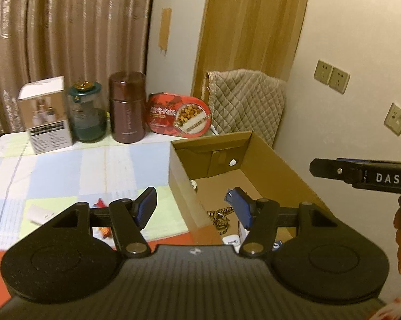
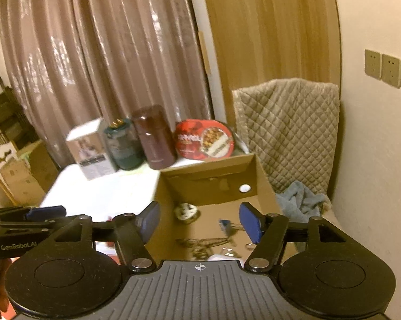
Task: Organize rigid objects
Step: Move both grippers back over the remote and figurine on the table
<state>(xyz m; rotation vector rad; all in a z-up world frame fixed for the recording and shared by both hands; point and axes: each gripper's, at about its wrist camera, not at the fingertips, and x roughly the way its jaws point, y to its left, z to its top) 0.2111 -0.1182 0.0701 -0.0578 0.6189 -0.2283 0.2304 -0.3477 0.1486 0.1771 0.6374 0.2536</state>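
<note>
An open cardboard box (image 1: 181, 176) (image 2: 264, 184) sits on the checked tablecloth and holds small items: a striped strap (image 1: 220, 218), a round patterned piece (image 2: 185, 212), keys and clips (image 2: 208, 242). My left gripper (image 1: 193, 208) is open and empty over the box's left wall. My right gripper (image 2: 200, 221) is open and empty above the box's inside; its body shows at the right in the left wrist view (image 1: 360, 176). A white block (image 1: 39, 212) and a small orange packet (image 1: 103, 217) lie on the cloth left of the box.
At the table's back stand a white carton (image 1: 44, 114), a green jar (image 1: 87, 112), a brown flask (image 1: 127, 106) and a red food tin (image 1: 180, 114). A quilted chair (image 2: 288, 130) with a blue towel (image 2: 299, 200) is right of the box. Stacked boxes (image 2: 16, 176) are at far left.
</note>
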